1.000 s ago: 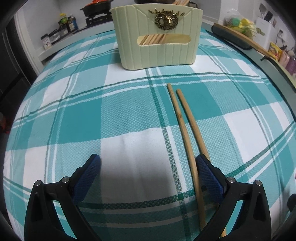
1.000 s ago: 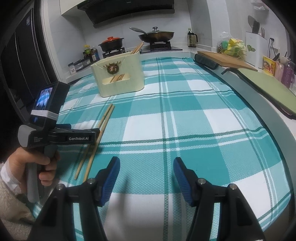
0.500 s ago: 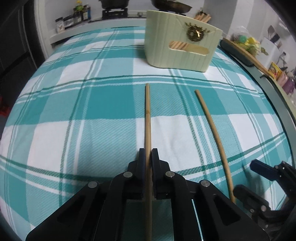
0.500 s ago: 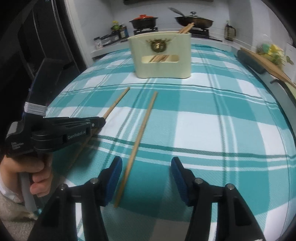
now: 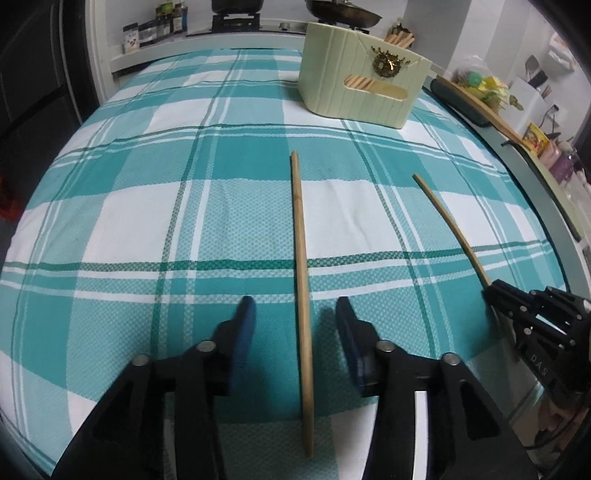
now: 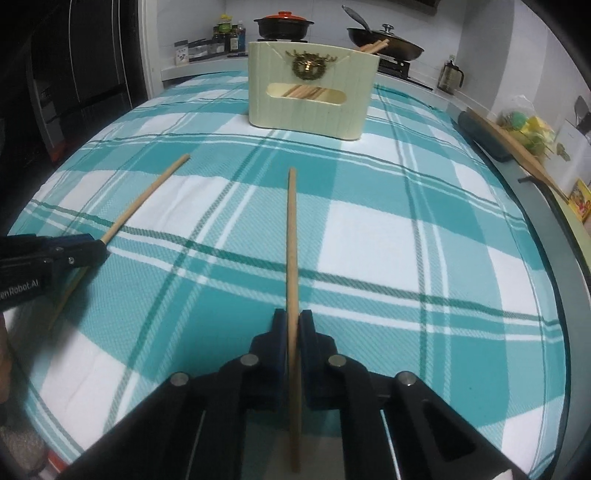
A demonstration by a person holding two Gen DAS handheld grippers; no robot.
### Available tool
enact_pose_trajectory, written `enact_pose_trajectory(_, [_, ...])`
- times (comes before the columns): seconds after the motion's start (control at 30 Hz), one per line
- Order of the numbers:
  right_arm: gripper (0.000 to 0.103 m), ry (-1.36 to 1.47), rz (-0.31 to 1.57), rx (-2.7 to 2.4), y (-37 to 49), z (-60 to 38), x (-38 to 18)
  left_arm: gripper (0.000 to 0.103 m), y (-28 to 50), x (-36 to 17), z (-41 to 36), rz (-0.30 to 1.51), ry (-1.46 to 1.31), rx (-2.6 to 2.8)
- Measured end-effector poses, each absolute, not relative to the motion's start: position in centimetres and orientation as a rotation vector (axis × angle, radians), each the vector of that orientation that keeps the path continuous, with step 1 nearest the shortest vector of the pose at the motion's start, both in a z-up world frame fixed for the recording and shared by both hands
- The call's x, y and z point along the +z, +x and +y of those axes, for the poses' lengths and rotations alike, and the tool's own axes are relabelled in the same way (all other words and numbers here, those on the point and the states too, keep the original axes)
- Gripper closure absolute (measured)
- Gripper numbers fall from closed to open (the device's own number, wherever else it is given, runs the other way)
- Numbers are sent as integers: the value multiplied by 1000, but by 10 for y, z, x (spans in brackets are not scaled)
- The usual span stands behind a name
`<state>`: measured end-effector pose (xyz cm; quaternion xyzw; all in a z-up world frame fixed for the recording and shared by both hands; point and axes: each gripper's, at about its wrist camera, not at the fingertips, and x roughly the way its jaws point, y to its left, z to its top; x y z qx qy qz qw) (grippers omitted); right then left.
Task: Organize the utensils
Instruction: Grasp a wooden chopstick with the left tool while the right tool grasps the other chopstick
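Two wooden chopsticks lie on the teal plaid tablecloth. My left gripper [image 5: 293, 319] is open, its blue pads either side of one chopstick [image 5: 301, 258] without touching it. My right gripper [image 6: 293, 325] is shut on the other chopstick [image 6: 291, 240], which points at the cream utensil holder [image 6: 310, 92]. That holder has several chopsticks inside and shows in the left wrist view [image 5: 360, 94] at the far side. The right gripper [image 5: 495, 295] shows at the right edge of the left wrist view, on its chopstick [image 5: 448, 221]. The left gripper [image 6: 92, 249] appears at the left of the right wrist view.
A stove with a black pot [image 6: 282, 24] and a pan [image 6: 384, 40] stands behind the table. A wooden board [image 6: 513, 144] and packets lie on the counter to the right. Jars [image 5: 155, 29] stand at the back left. The table edge curves close on the right.
My left gripper has opened and let go of its chopstick, which now lies between the pads. My right gripper has moved onto the other chopstick and shut on it.
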<state>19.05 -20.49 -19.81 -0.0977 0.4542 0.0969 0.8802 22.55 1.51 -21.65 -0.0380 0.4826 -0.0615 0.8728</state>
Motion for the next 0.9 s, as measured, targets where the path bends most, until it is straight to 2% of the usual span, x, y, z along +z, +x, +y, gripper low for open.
enact_pose_trajectory(0.07, [95, -195, 965, 206, 182, -215, -196, 36, 226, -210, 20, 1002, -74, -149])
enact_pose_trajectory(0.1, [91, -184, 982, 217, 180, -218, -195, 34, 228, -207, 23, 1001, -76, -162])
enact_pose_trajectory(0.13, [77, -173, 998, 233, 179, -222, -193, 29, 231, -203, 26, 1000, -82, -176])
enact_pose_trajectory(0.2, [67, -147, 1006, 262, 178, -227, -187, 25, 238, -199, 33, 999, -91, -190])
enact_pose_trajectory(0.4, [67, -99, 1032, 352, 203, -227, -163, 25, 266, -199, 38, 1033, -68, -218])
enact_pose_trajectory(0.7, [67, -127, 1152, 389, 255, -212, -178, 27, 305, -205, 17, 1078, 42, -253])
enact_pose_trajectory(0.8, [67, -158, 1177, 402, 269, -203, -184, 32, 321, -211, 11, 1102, 70, -255])
enact_pose_trajectory(0.9, [67, -202, 1202, 395, 283, -195, -194, 42, 338, -218, 11, 1134, 70, -244])
